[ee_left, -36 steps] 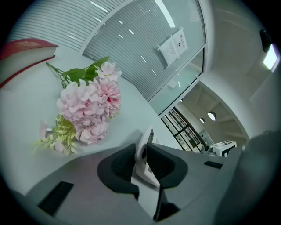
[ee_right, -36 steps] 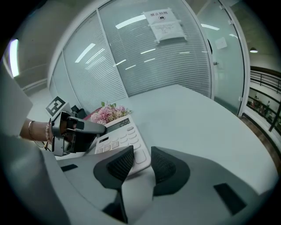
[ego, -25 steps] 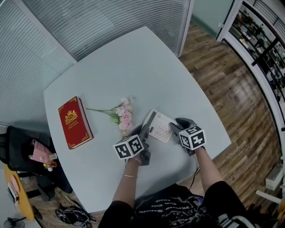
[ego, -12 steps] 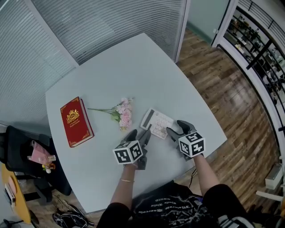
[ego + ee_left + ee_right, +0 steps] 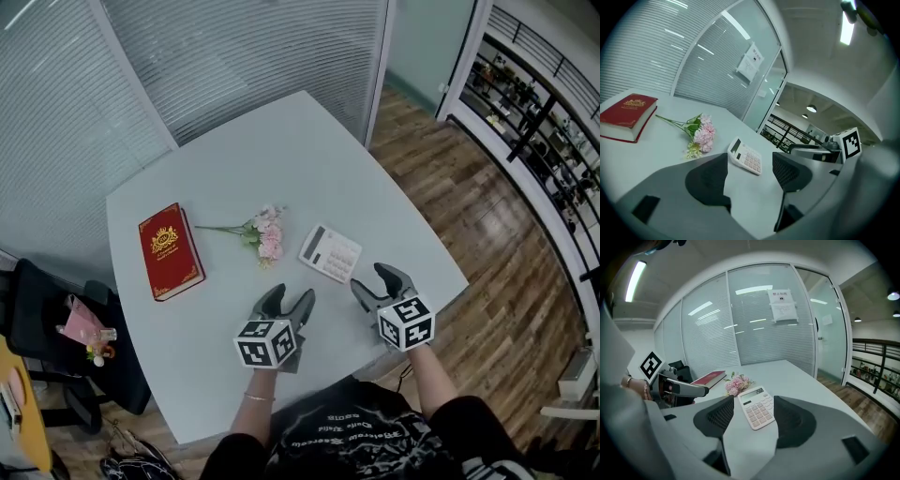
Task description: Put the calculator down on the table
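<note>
The calculator (image 5: 330, 253) lies flat, keys up, on the pale desk (image 5: 281, 141), clear of both grippers. The left gripper (image 5: 289, 300) and right gripper (image 5: 375, 283) hover near its close edge; their jaws have just been opening and stand wide, nothing between them. Pink flowers (image 5: 265, 234) lie just beside it, a red book (image 5: 171, 250) farther left. A black chair (image 5: 37, 309) by the desk's corner holds what may be a pink pouch (image 5: 82, 328).

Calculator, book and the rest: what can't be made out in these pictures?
- Calculator display: right gripper view, digits too small to read.
- Book cover: head view, gold print too small.
- Wall notice: right gripper view, text too small.
- Clutter on the chair: head view, too small to identify; the chair is cut off by the left edge.
</note>
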Available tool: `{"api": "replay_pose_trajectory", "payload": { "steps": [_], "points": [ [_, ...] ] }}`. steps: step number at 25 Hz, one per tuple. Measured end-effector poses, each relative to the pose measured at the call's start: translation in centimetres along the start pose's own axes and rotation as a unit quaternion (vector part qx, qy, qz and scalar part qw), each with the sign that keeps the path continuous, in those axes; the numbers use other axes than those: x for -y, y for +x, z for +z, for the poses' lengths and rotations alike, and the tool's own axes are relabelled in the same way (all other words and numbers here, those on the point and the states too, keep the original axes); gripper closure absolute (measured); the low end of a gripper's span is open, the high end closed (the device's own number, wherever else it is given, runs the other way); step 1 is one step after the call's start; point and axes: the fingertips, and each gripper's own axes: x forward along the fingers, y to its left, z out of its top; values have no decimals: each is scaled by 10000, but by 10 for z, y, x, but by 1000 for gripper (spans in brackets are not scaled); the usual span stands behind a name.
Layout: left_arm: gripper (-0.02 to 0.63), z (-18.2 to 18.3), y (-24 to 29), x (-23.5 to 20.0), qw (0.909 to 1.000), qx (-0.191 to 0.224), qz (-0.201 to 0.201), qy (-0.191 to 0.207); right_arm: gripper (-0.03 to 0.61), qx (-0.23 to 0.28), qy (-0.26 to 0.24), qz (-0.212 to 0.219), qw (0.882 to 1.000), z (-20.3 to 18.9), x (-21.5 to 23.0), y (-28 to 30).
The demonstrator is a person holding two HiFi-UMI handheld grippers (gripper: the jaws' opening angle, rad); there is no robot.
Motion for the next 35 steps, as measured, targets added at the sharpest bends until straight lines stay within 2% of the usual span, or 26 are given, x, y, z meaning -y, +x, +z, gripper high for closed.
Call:
{"api": "replay_pose_trajectory", "payload": {
  "steps": [4, 9, 12, 15, 17, 21, 28, 31, 35],
  "points": [
    [299, -8, -34, 9, 9997, 166, -32, 188, 331, 182, -247, 23, 9995, 1, -28, -25],
    [299, -32, -77, 13, 9988, 227, -17, 433, 344, 274, -630, -166, 9975, -11, -67, -55],
    [299, -40, -106, 16, 9972, 398, 37, 639, 344, 334, -818, -215, 9959, -20, -90, -72],
    [299, -52, -133, 14, 9946, 480, 182, 902, 344, 432, -763, -294, 9957, -30, -108, -84],
    [299, -65, -144, 5, 9937, 311, 398, 1004, 344, 466, -678, -353, 9960, -37, -115, -87],
    [299, -91, -161, -8, 9952, 35, 577, 793, 344, 306, -567, -430, 9970, -61, -129, -91],
    [299, -87, -166, -2, 9956, 182, 352, 852, 344, 312, -681, -457, 9961, -64, -142, -92],
    [330, -84, -165, 4, 9953, 277, 217, 901, 417, 398, -838, -508, 9944, -59, -144, -93],
    [460, -82, -162, 10, 9944, 353, 107, 994, 548, 544, -727, -417, 9950, -54, -147, -94]
  ]
}}
